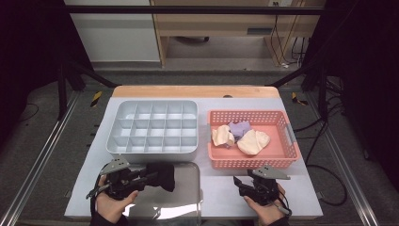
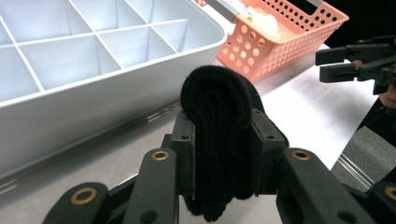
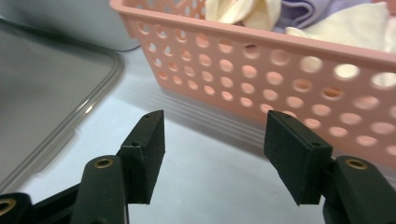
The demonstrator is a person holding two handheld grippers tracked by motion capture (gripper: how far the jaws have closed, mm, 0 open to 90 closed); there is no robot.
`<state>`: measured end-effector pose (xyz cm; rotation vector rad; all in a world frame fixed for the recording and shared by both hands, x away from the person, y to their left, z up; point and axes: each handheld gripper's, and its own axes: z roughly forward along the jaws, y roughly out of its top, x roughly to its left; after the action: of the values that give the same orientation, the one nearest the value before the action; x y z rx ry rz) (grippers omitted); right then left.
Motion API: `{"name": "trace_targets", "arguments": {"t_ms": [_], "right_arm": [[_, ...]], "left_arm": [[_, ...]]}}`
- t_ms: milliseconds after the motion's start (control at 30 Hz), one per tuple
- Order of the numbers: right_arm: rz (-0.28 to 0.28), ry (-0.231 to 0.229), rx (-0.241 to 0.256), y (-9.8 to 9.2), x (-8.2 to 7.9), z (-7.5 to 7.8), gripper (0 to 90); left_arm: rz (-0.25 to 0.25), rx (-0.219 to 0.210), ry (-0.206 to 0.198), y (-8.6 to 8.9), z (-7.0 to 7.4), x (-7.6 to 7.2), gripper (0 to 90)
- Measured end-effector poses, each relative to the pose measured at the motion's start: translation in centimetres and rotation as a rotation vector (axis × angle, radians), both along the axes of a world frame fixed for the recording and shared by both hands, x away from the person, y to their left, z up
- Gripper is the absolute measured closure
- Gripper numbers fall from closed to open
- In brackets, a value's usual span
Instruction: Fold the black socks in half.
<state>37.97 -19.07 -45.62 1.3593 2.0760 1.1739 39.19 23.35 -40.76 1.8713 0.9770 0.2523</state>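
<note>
One black knit sock (image 2: 217,140) — folded, clamped in left gripper (image 2: 219,154).

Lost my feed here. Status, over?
Left gripper shut on rolled black knit sock. Right gripper open, empty, facing pink perforated basket. Grey divided tray ahead, path clear.

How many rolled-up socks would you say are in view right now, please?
4: a black sock clamped in the left gripper; two cream ones and a purple one in the pink basket. More may lie underneath.

Folded black sock (image 2: 219,140) clamped upright between fingers (image 2: 183,149).
</note>
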Motion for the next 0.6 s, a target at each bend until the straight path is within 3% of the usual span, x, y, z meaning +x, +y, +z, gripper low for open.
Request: {"name": "trace_targets", "arguments": {"t_ms": [600], "right_arm": [[-0.043,-0.007,0.01,-1.5,-0.6,-0.5,36.1]], "left_arm": [[0.055,0.017,-0.032,1.8,3.5,1.7,67.1]]}}
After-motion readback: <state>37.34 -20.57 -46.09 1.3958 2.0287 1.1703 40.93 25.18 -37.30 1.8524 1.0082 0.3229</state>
